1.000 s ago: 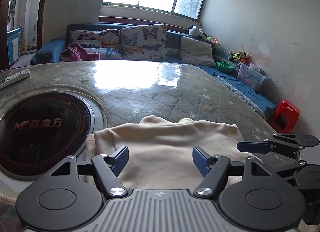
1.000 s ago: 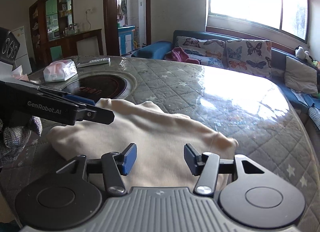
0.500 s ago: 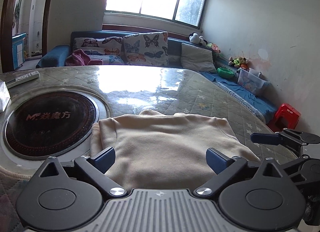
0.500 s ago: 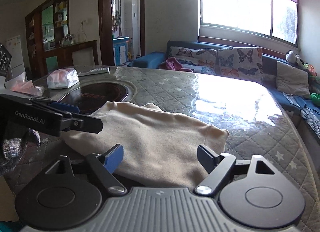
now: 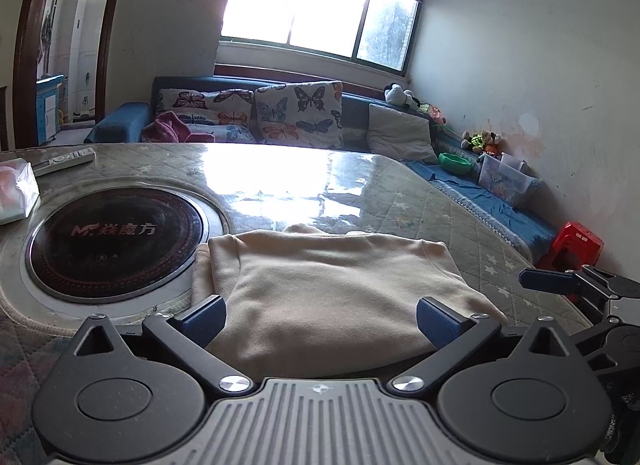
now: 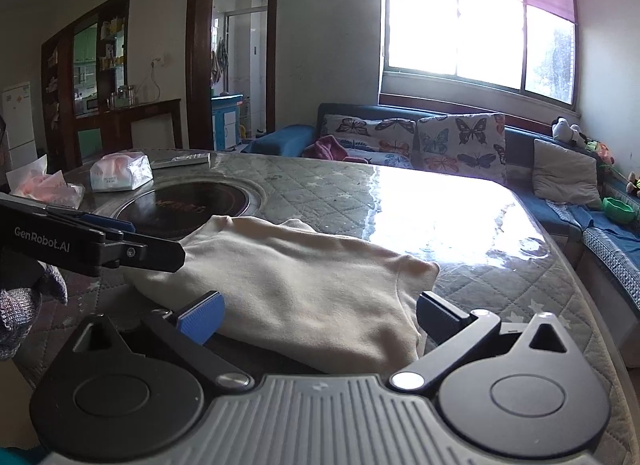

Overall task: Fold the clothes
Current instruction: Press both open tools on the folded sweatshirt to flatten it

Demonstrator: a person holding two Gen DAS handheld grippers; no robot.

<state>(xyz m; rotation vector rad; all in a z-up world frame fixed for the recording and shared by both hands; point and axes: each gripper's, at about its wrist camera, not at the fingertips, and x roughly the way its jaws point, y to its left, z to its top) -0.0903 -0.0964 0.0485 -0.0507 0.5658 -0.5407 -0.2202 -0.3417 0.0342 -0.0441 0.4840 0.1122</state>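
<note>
While both sets of jaws stand wide apart and hold nothing, the left gripper (image 5: 320,315) and the right gripper (image 6: 318,315) hang low over the near edge of a folded cream sweatshirt (image 5: 332,289). In each wrist view the 2 blue pads (image 5: 204,315) flank the near part of the garment, and whether any pad touches the cloth cannot be told.

The sweatshirt (image 6: 296,277) lies flat on the table (image 5: 400,201), folded into a rough rectangle, with a doubled layer showing along its left edge and a small hump of cloth at its far edge. Its left side overlaps the metal rim of a round black induction hob (image 5: 116,237) set into the table, which bears a printed logo. A quilted cover with star marks lies under a glossy clear sheet that mirrors the window light.

From the right wrist view, the left gripper (image 6: 120,243) enters at the left, marked "GenRobot.AI", with a grey knitted glove (image 6: 24,301) below it. From the left wrist view, the right gripper (image 5: 552,281) shows at the right edge.

Farther off on the table sit a tissue pack (image 6: 120,173), a remote control (image 5: 64,161) and a crumpled plastic bag (image 6: 44,185). Beyond the table runs a blue sofa (image 5: 352,117) with 2 butterfly cushions (image 5: 296,113), a grey pillow (image 5: 400,137) and a pink garment (image 5: 168,129).
</note>
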